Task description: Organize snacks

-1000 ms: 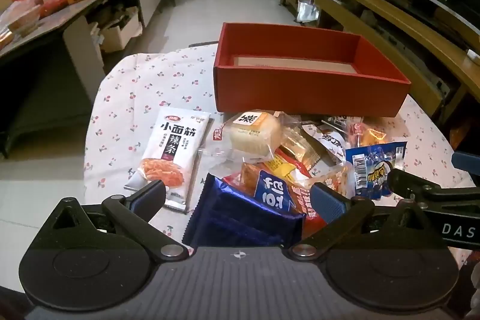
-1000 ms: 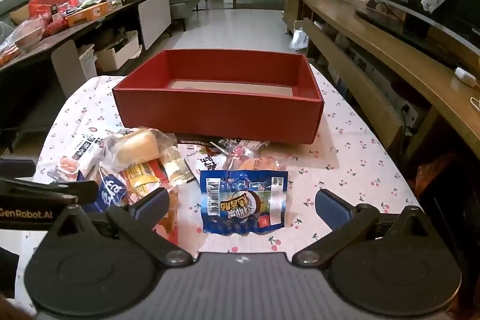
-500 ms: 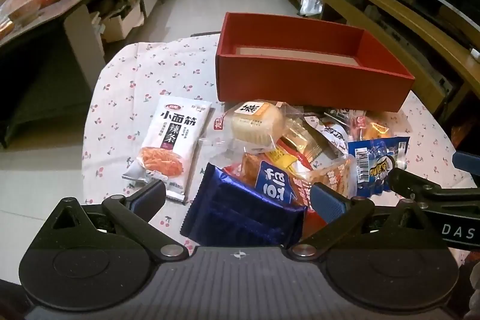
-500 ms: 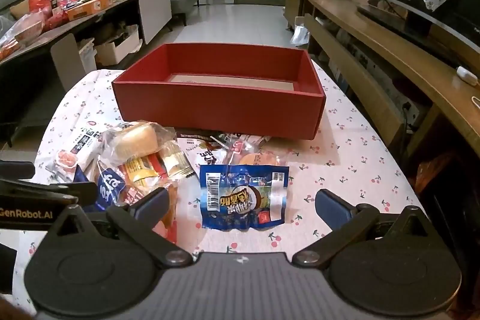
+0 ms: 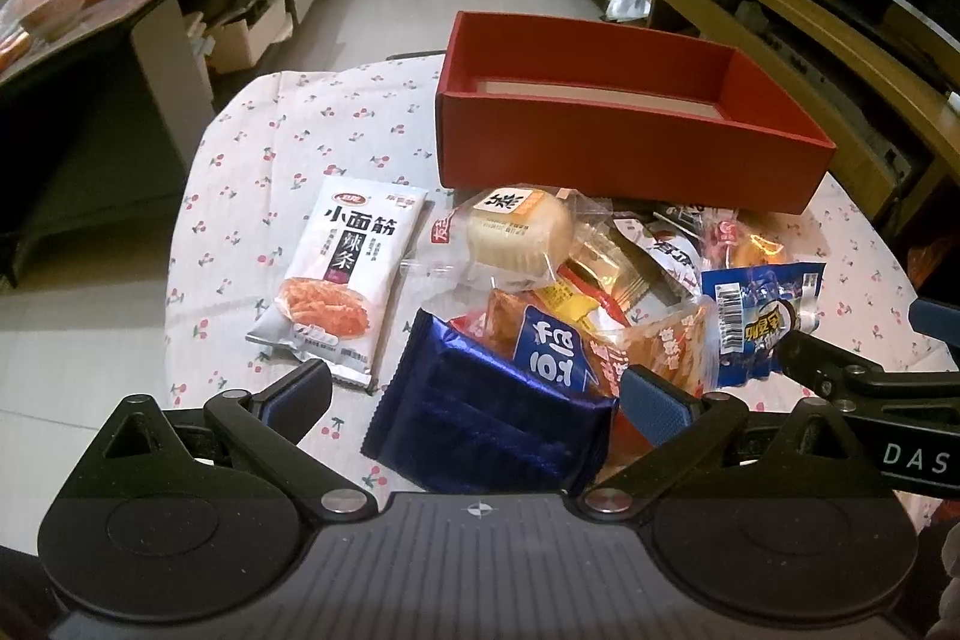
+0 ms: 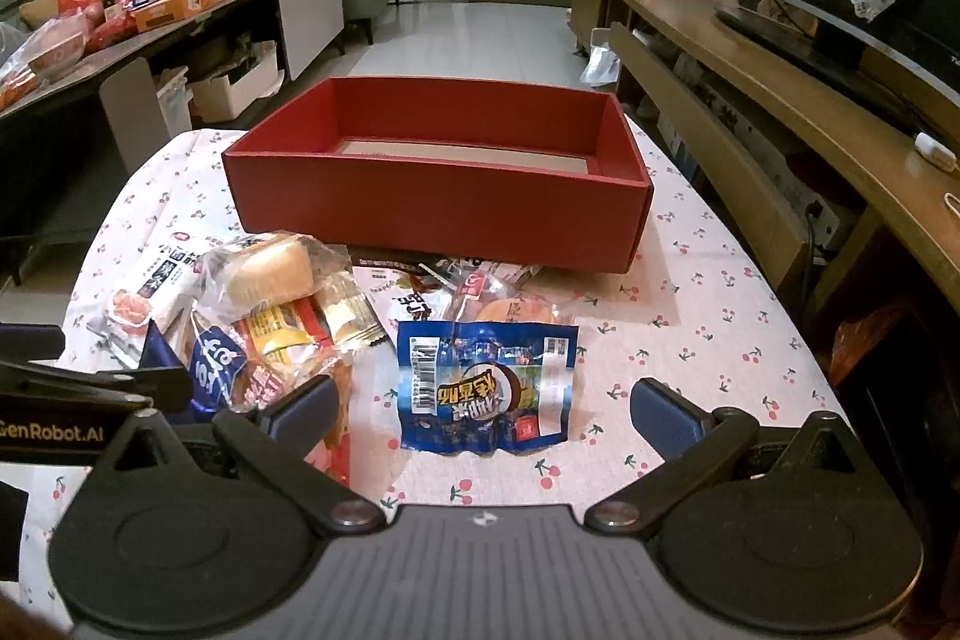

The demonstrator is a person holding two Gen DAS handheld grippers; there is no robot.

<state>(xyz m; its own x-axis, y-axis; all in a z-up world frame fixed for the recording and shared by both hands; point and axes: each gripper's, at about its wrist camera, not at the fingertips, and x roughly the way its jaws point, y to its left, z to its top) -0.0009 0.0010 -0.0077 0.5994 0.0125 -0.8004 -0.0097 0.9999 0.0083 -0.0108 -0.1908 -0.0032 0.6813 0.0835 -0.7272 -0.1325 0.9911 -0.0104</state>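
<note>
An empty red box (image 5: 624,148) (image 6: 438,196) stands at the far side of the cherry-print tablecloth (image 5: 270,160) (image 6: 708,316). A pile of snack packets lies in front of it: a white spicy-strip packet (image 5: 348,274), a wrapped bun (image 5: 516,232) (image 6: 270,268), a dark blue foil packet (image 5: 492,418), and a blue packet with a barcode (image 6: 486,388) (image 5: 756,316). My left gripper (image 5: 474,394) is open, its fingers on either side of the dark blue packet. My right gripper (image 6: 480,412) is open just before the barcode packet.
A long counter (image 6: 150,16) with boxes and bags runs along the left. A wooden bench and TV shelf (image 6: 780,112) run along the right, close to the table edge. Tiled floor (image 6: 510,34) lies beyond the table.
Both grippers have risen and tilted down a little, so the table and box sit lower in view. The left gripper has closed in on the dark blue packet. Nothing was grasped.
</note>
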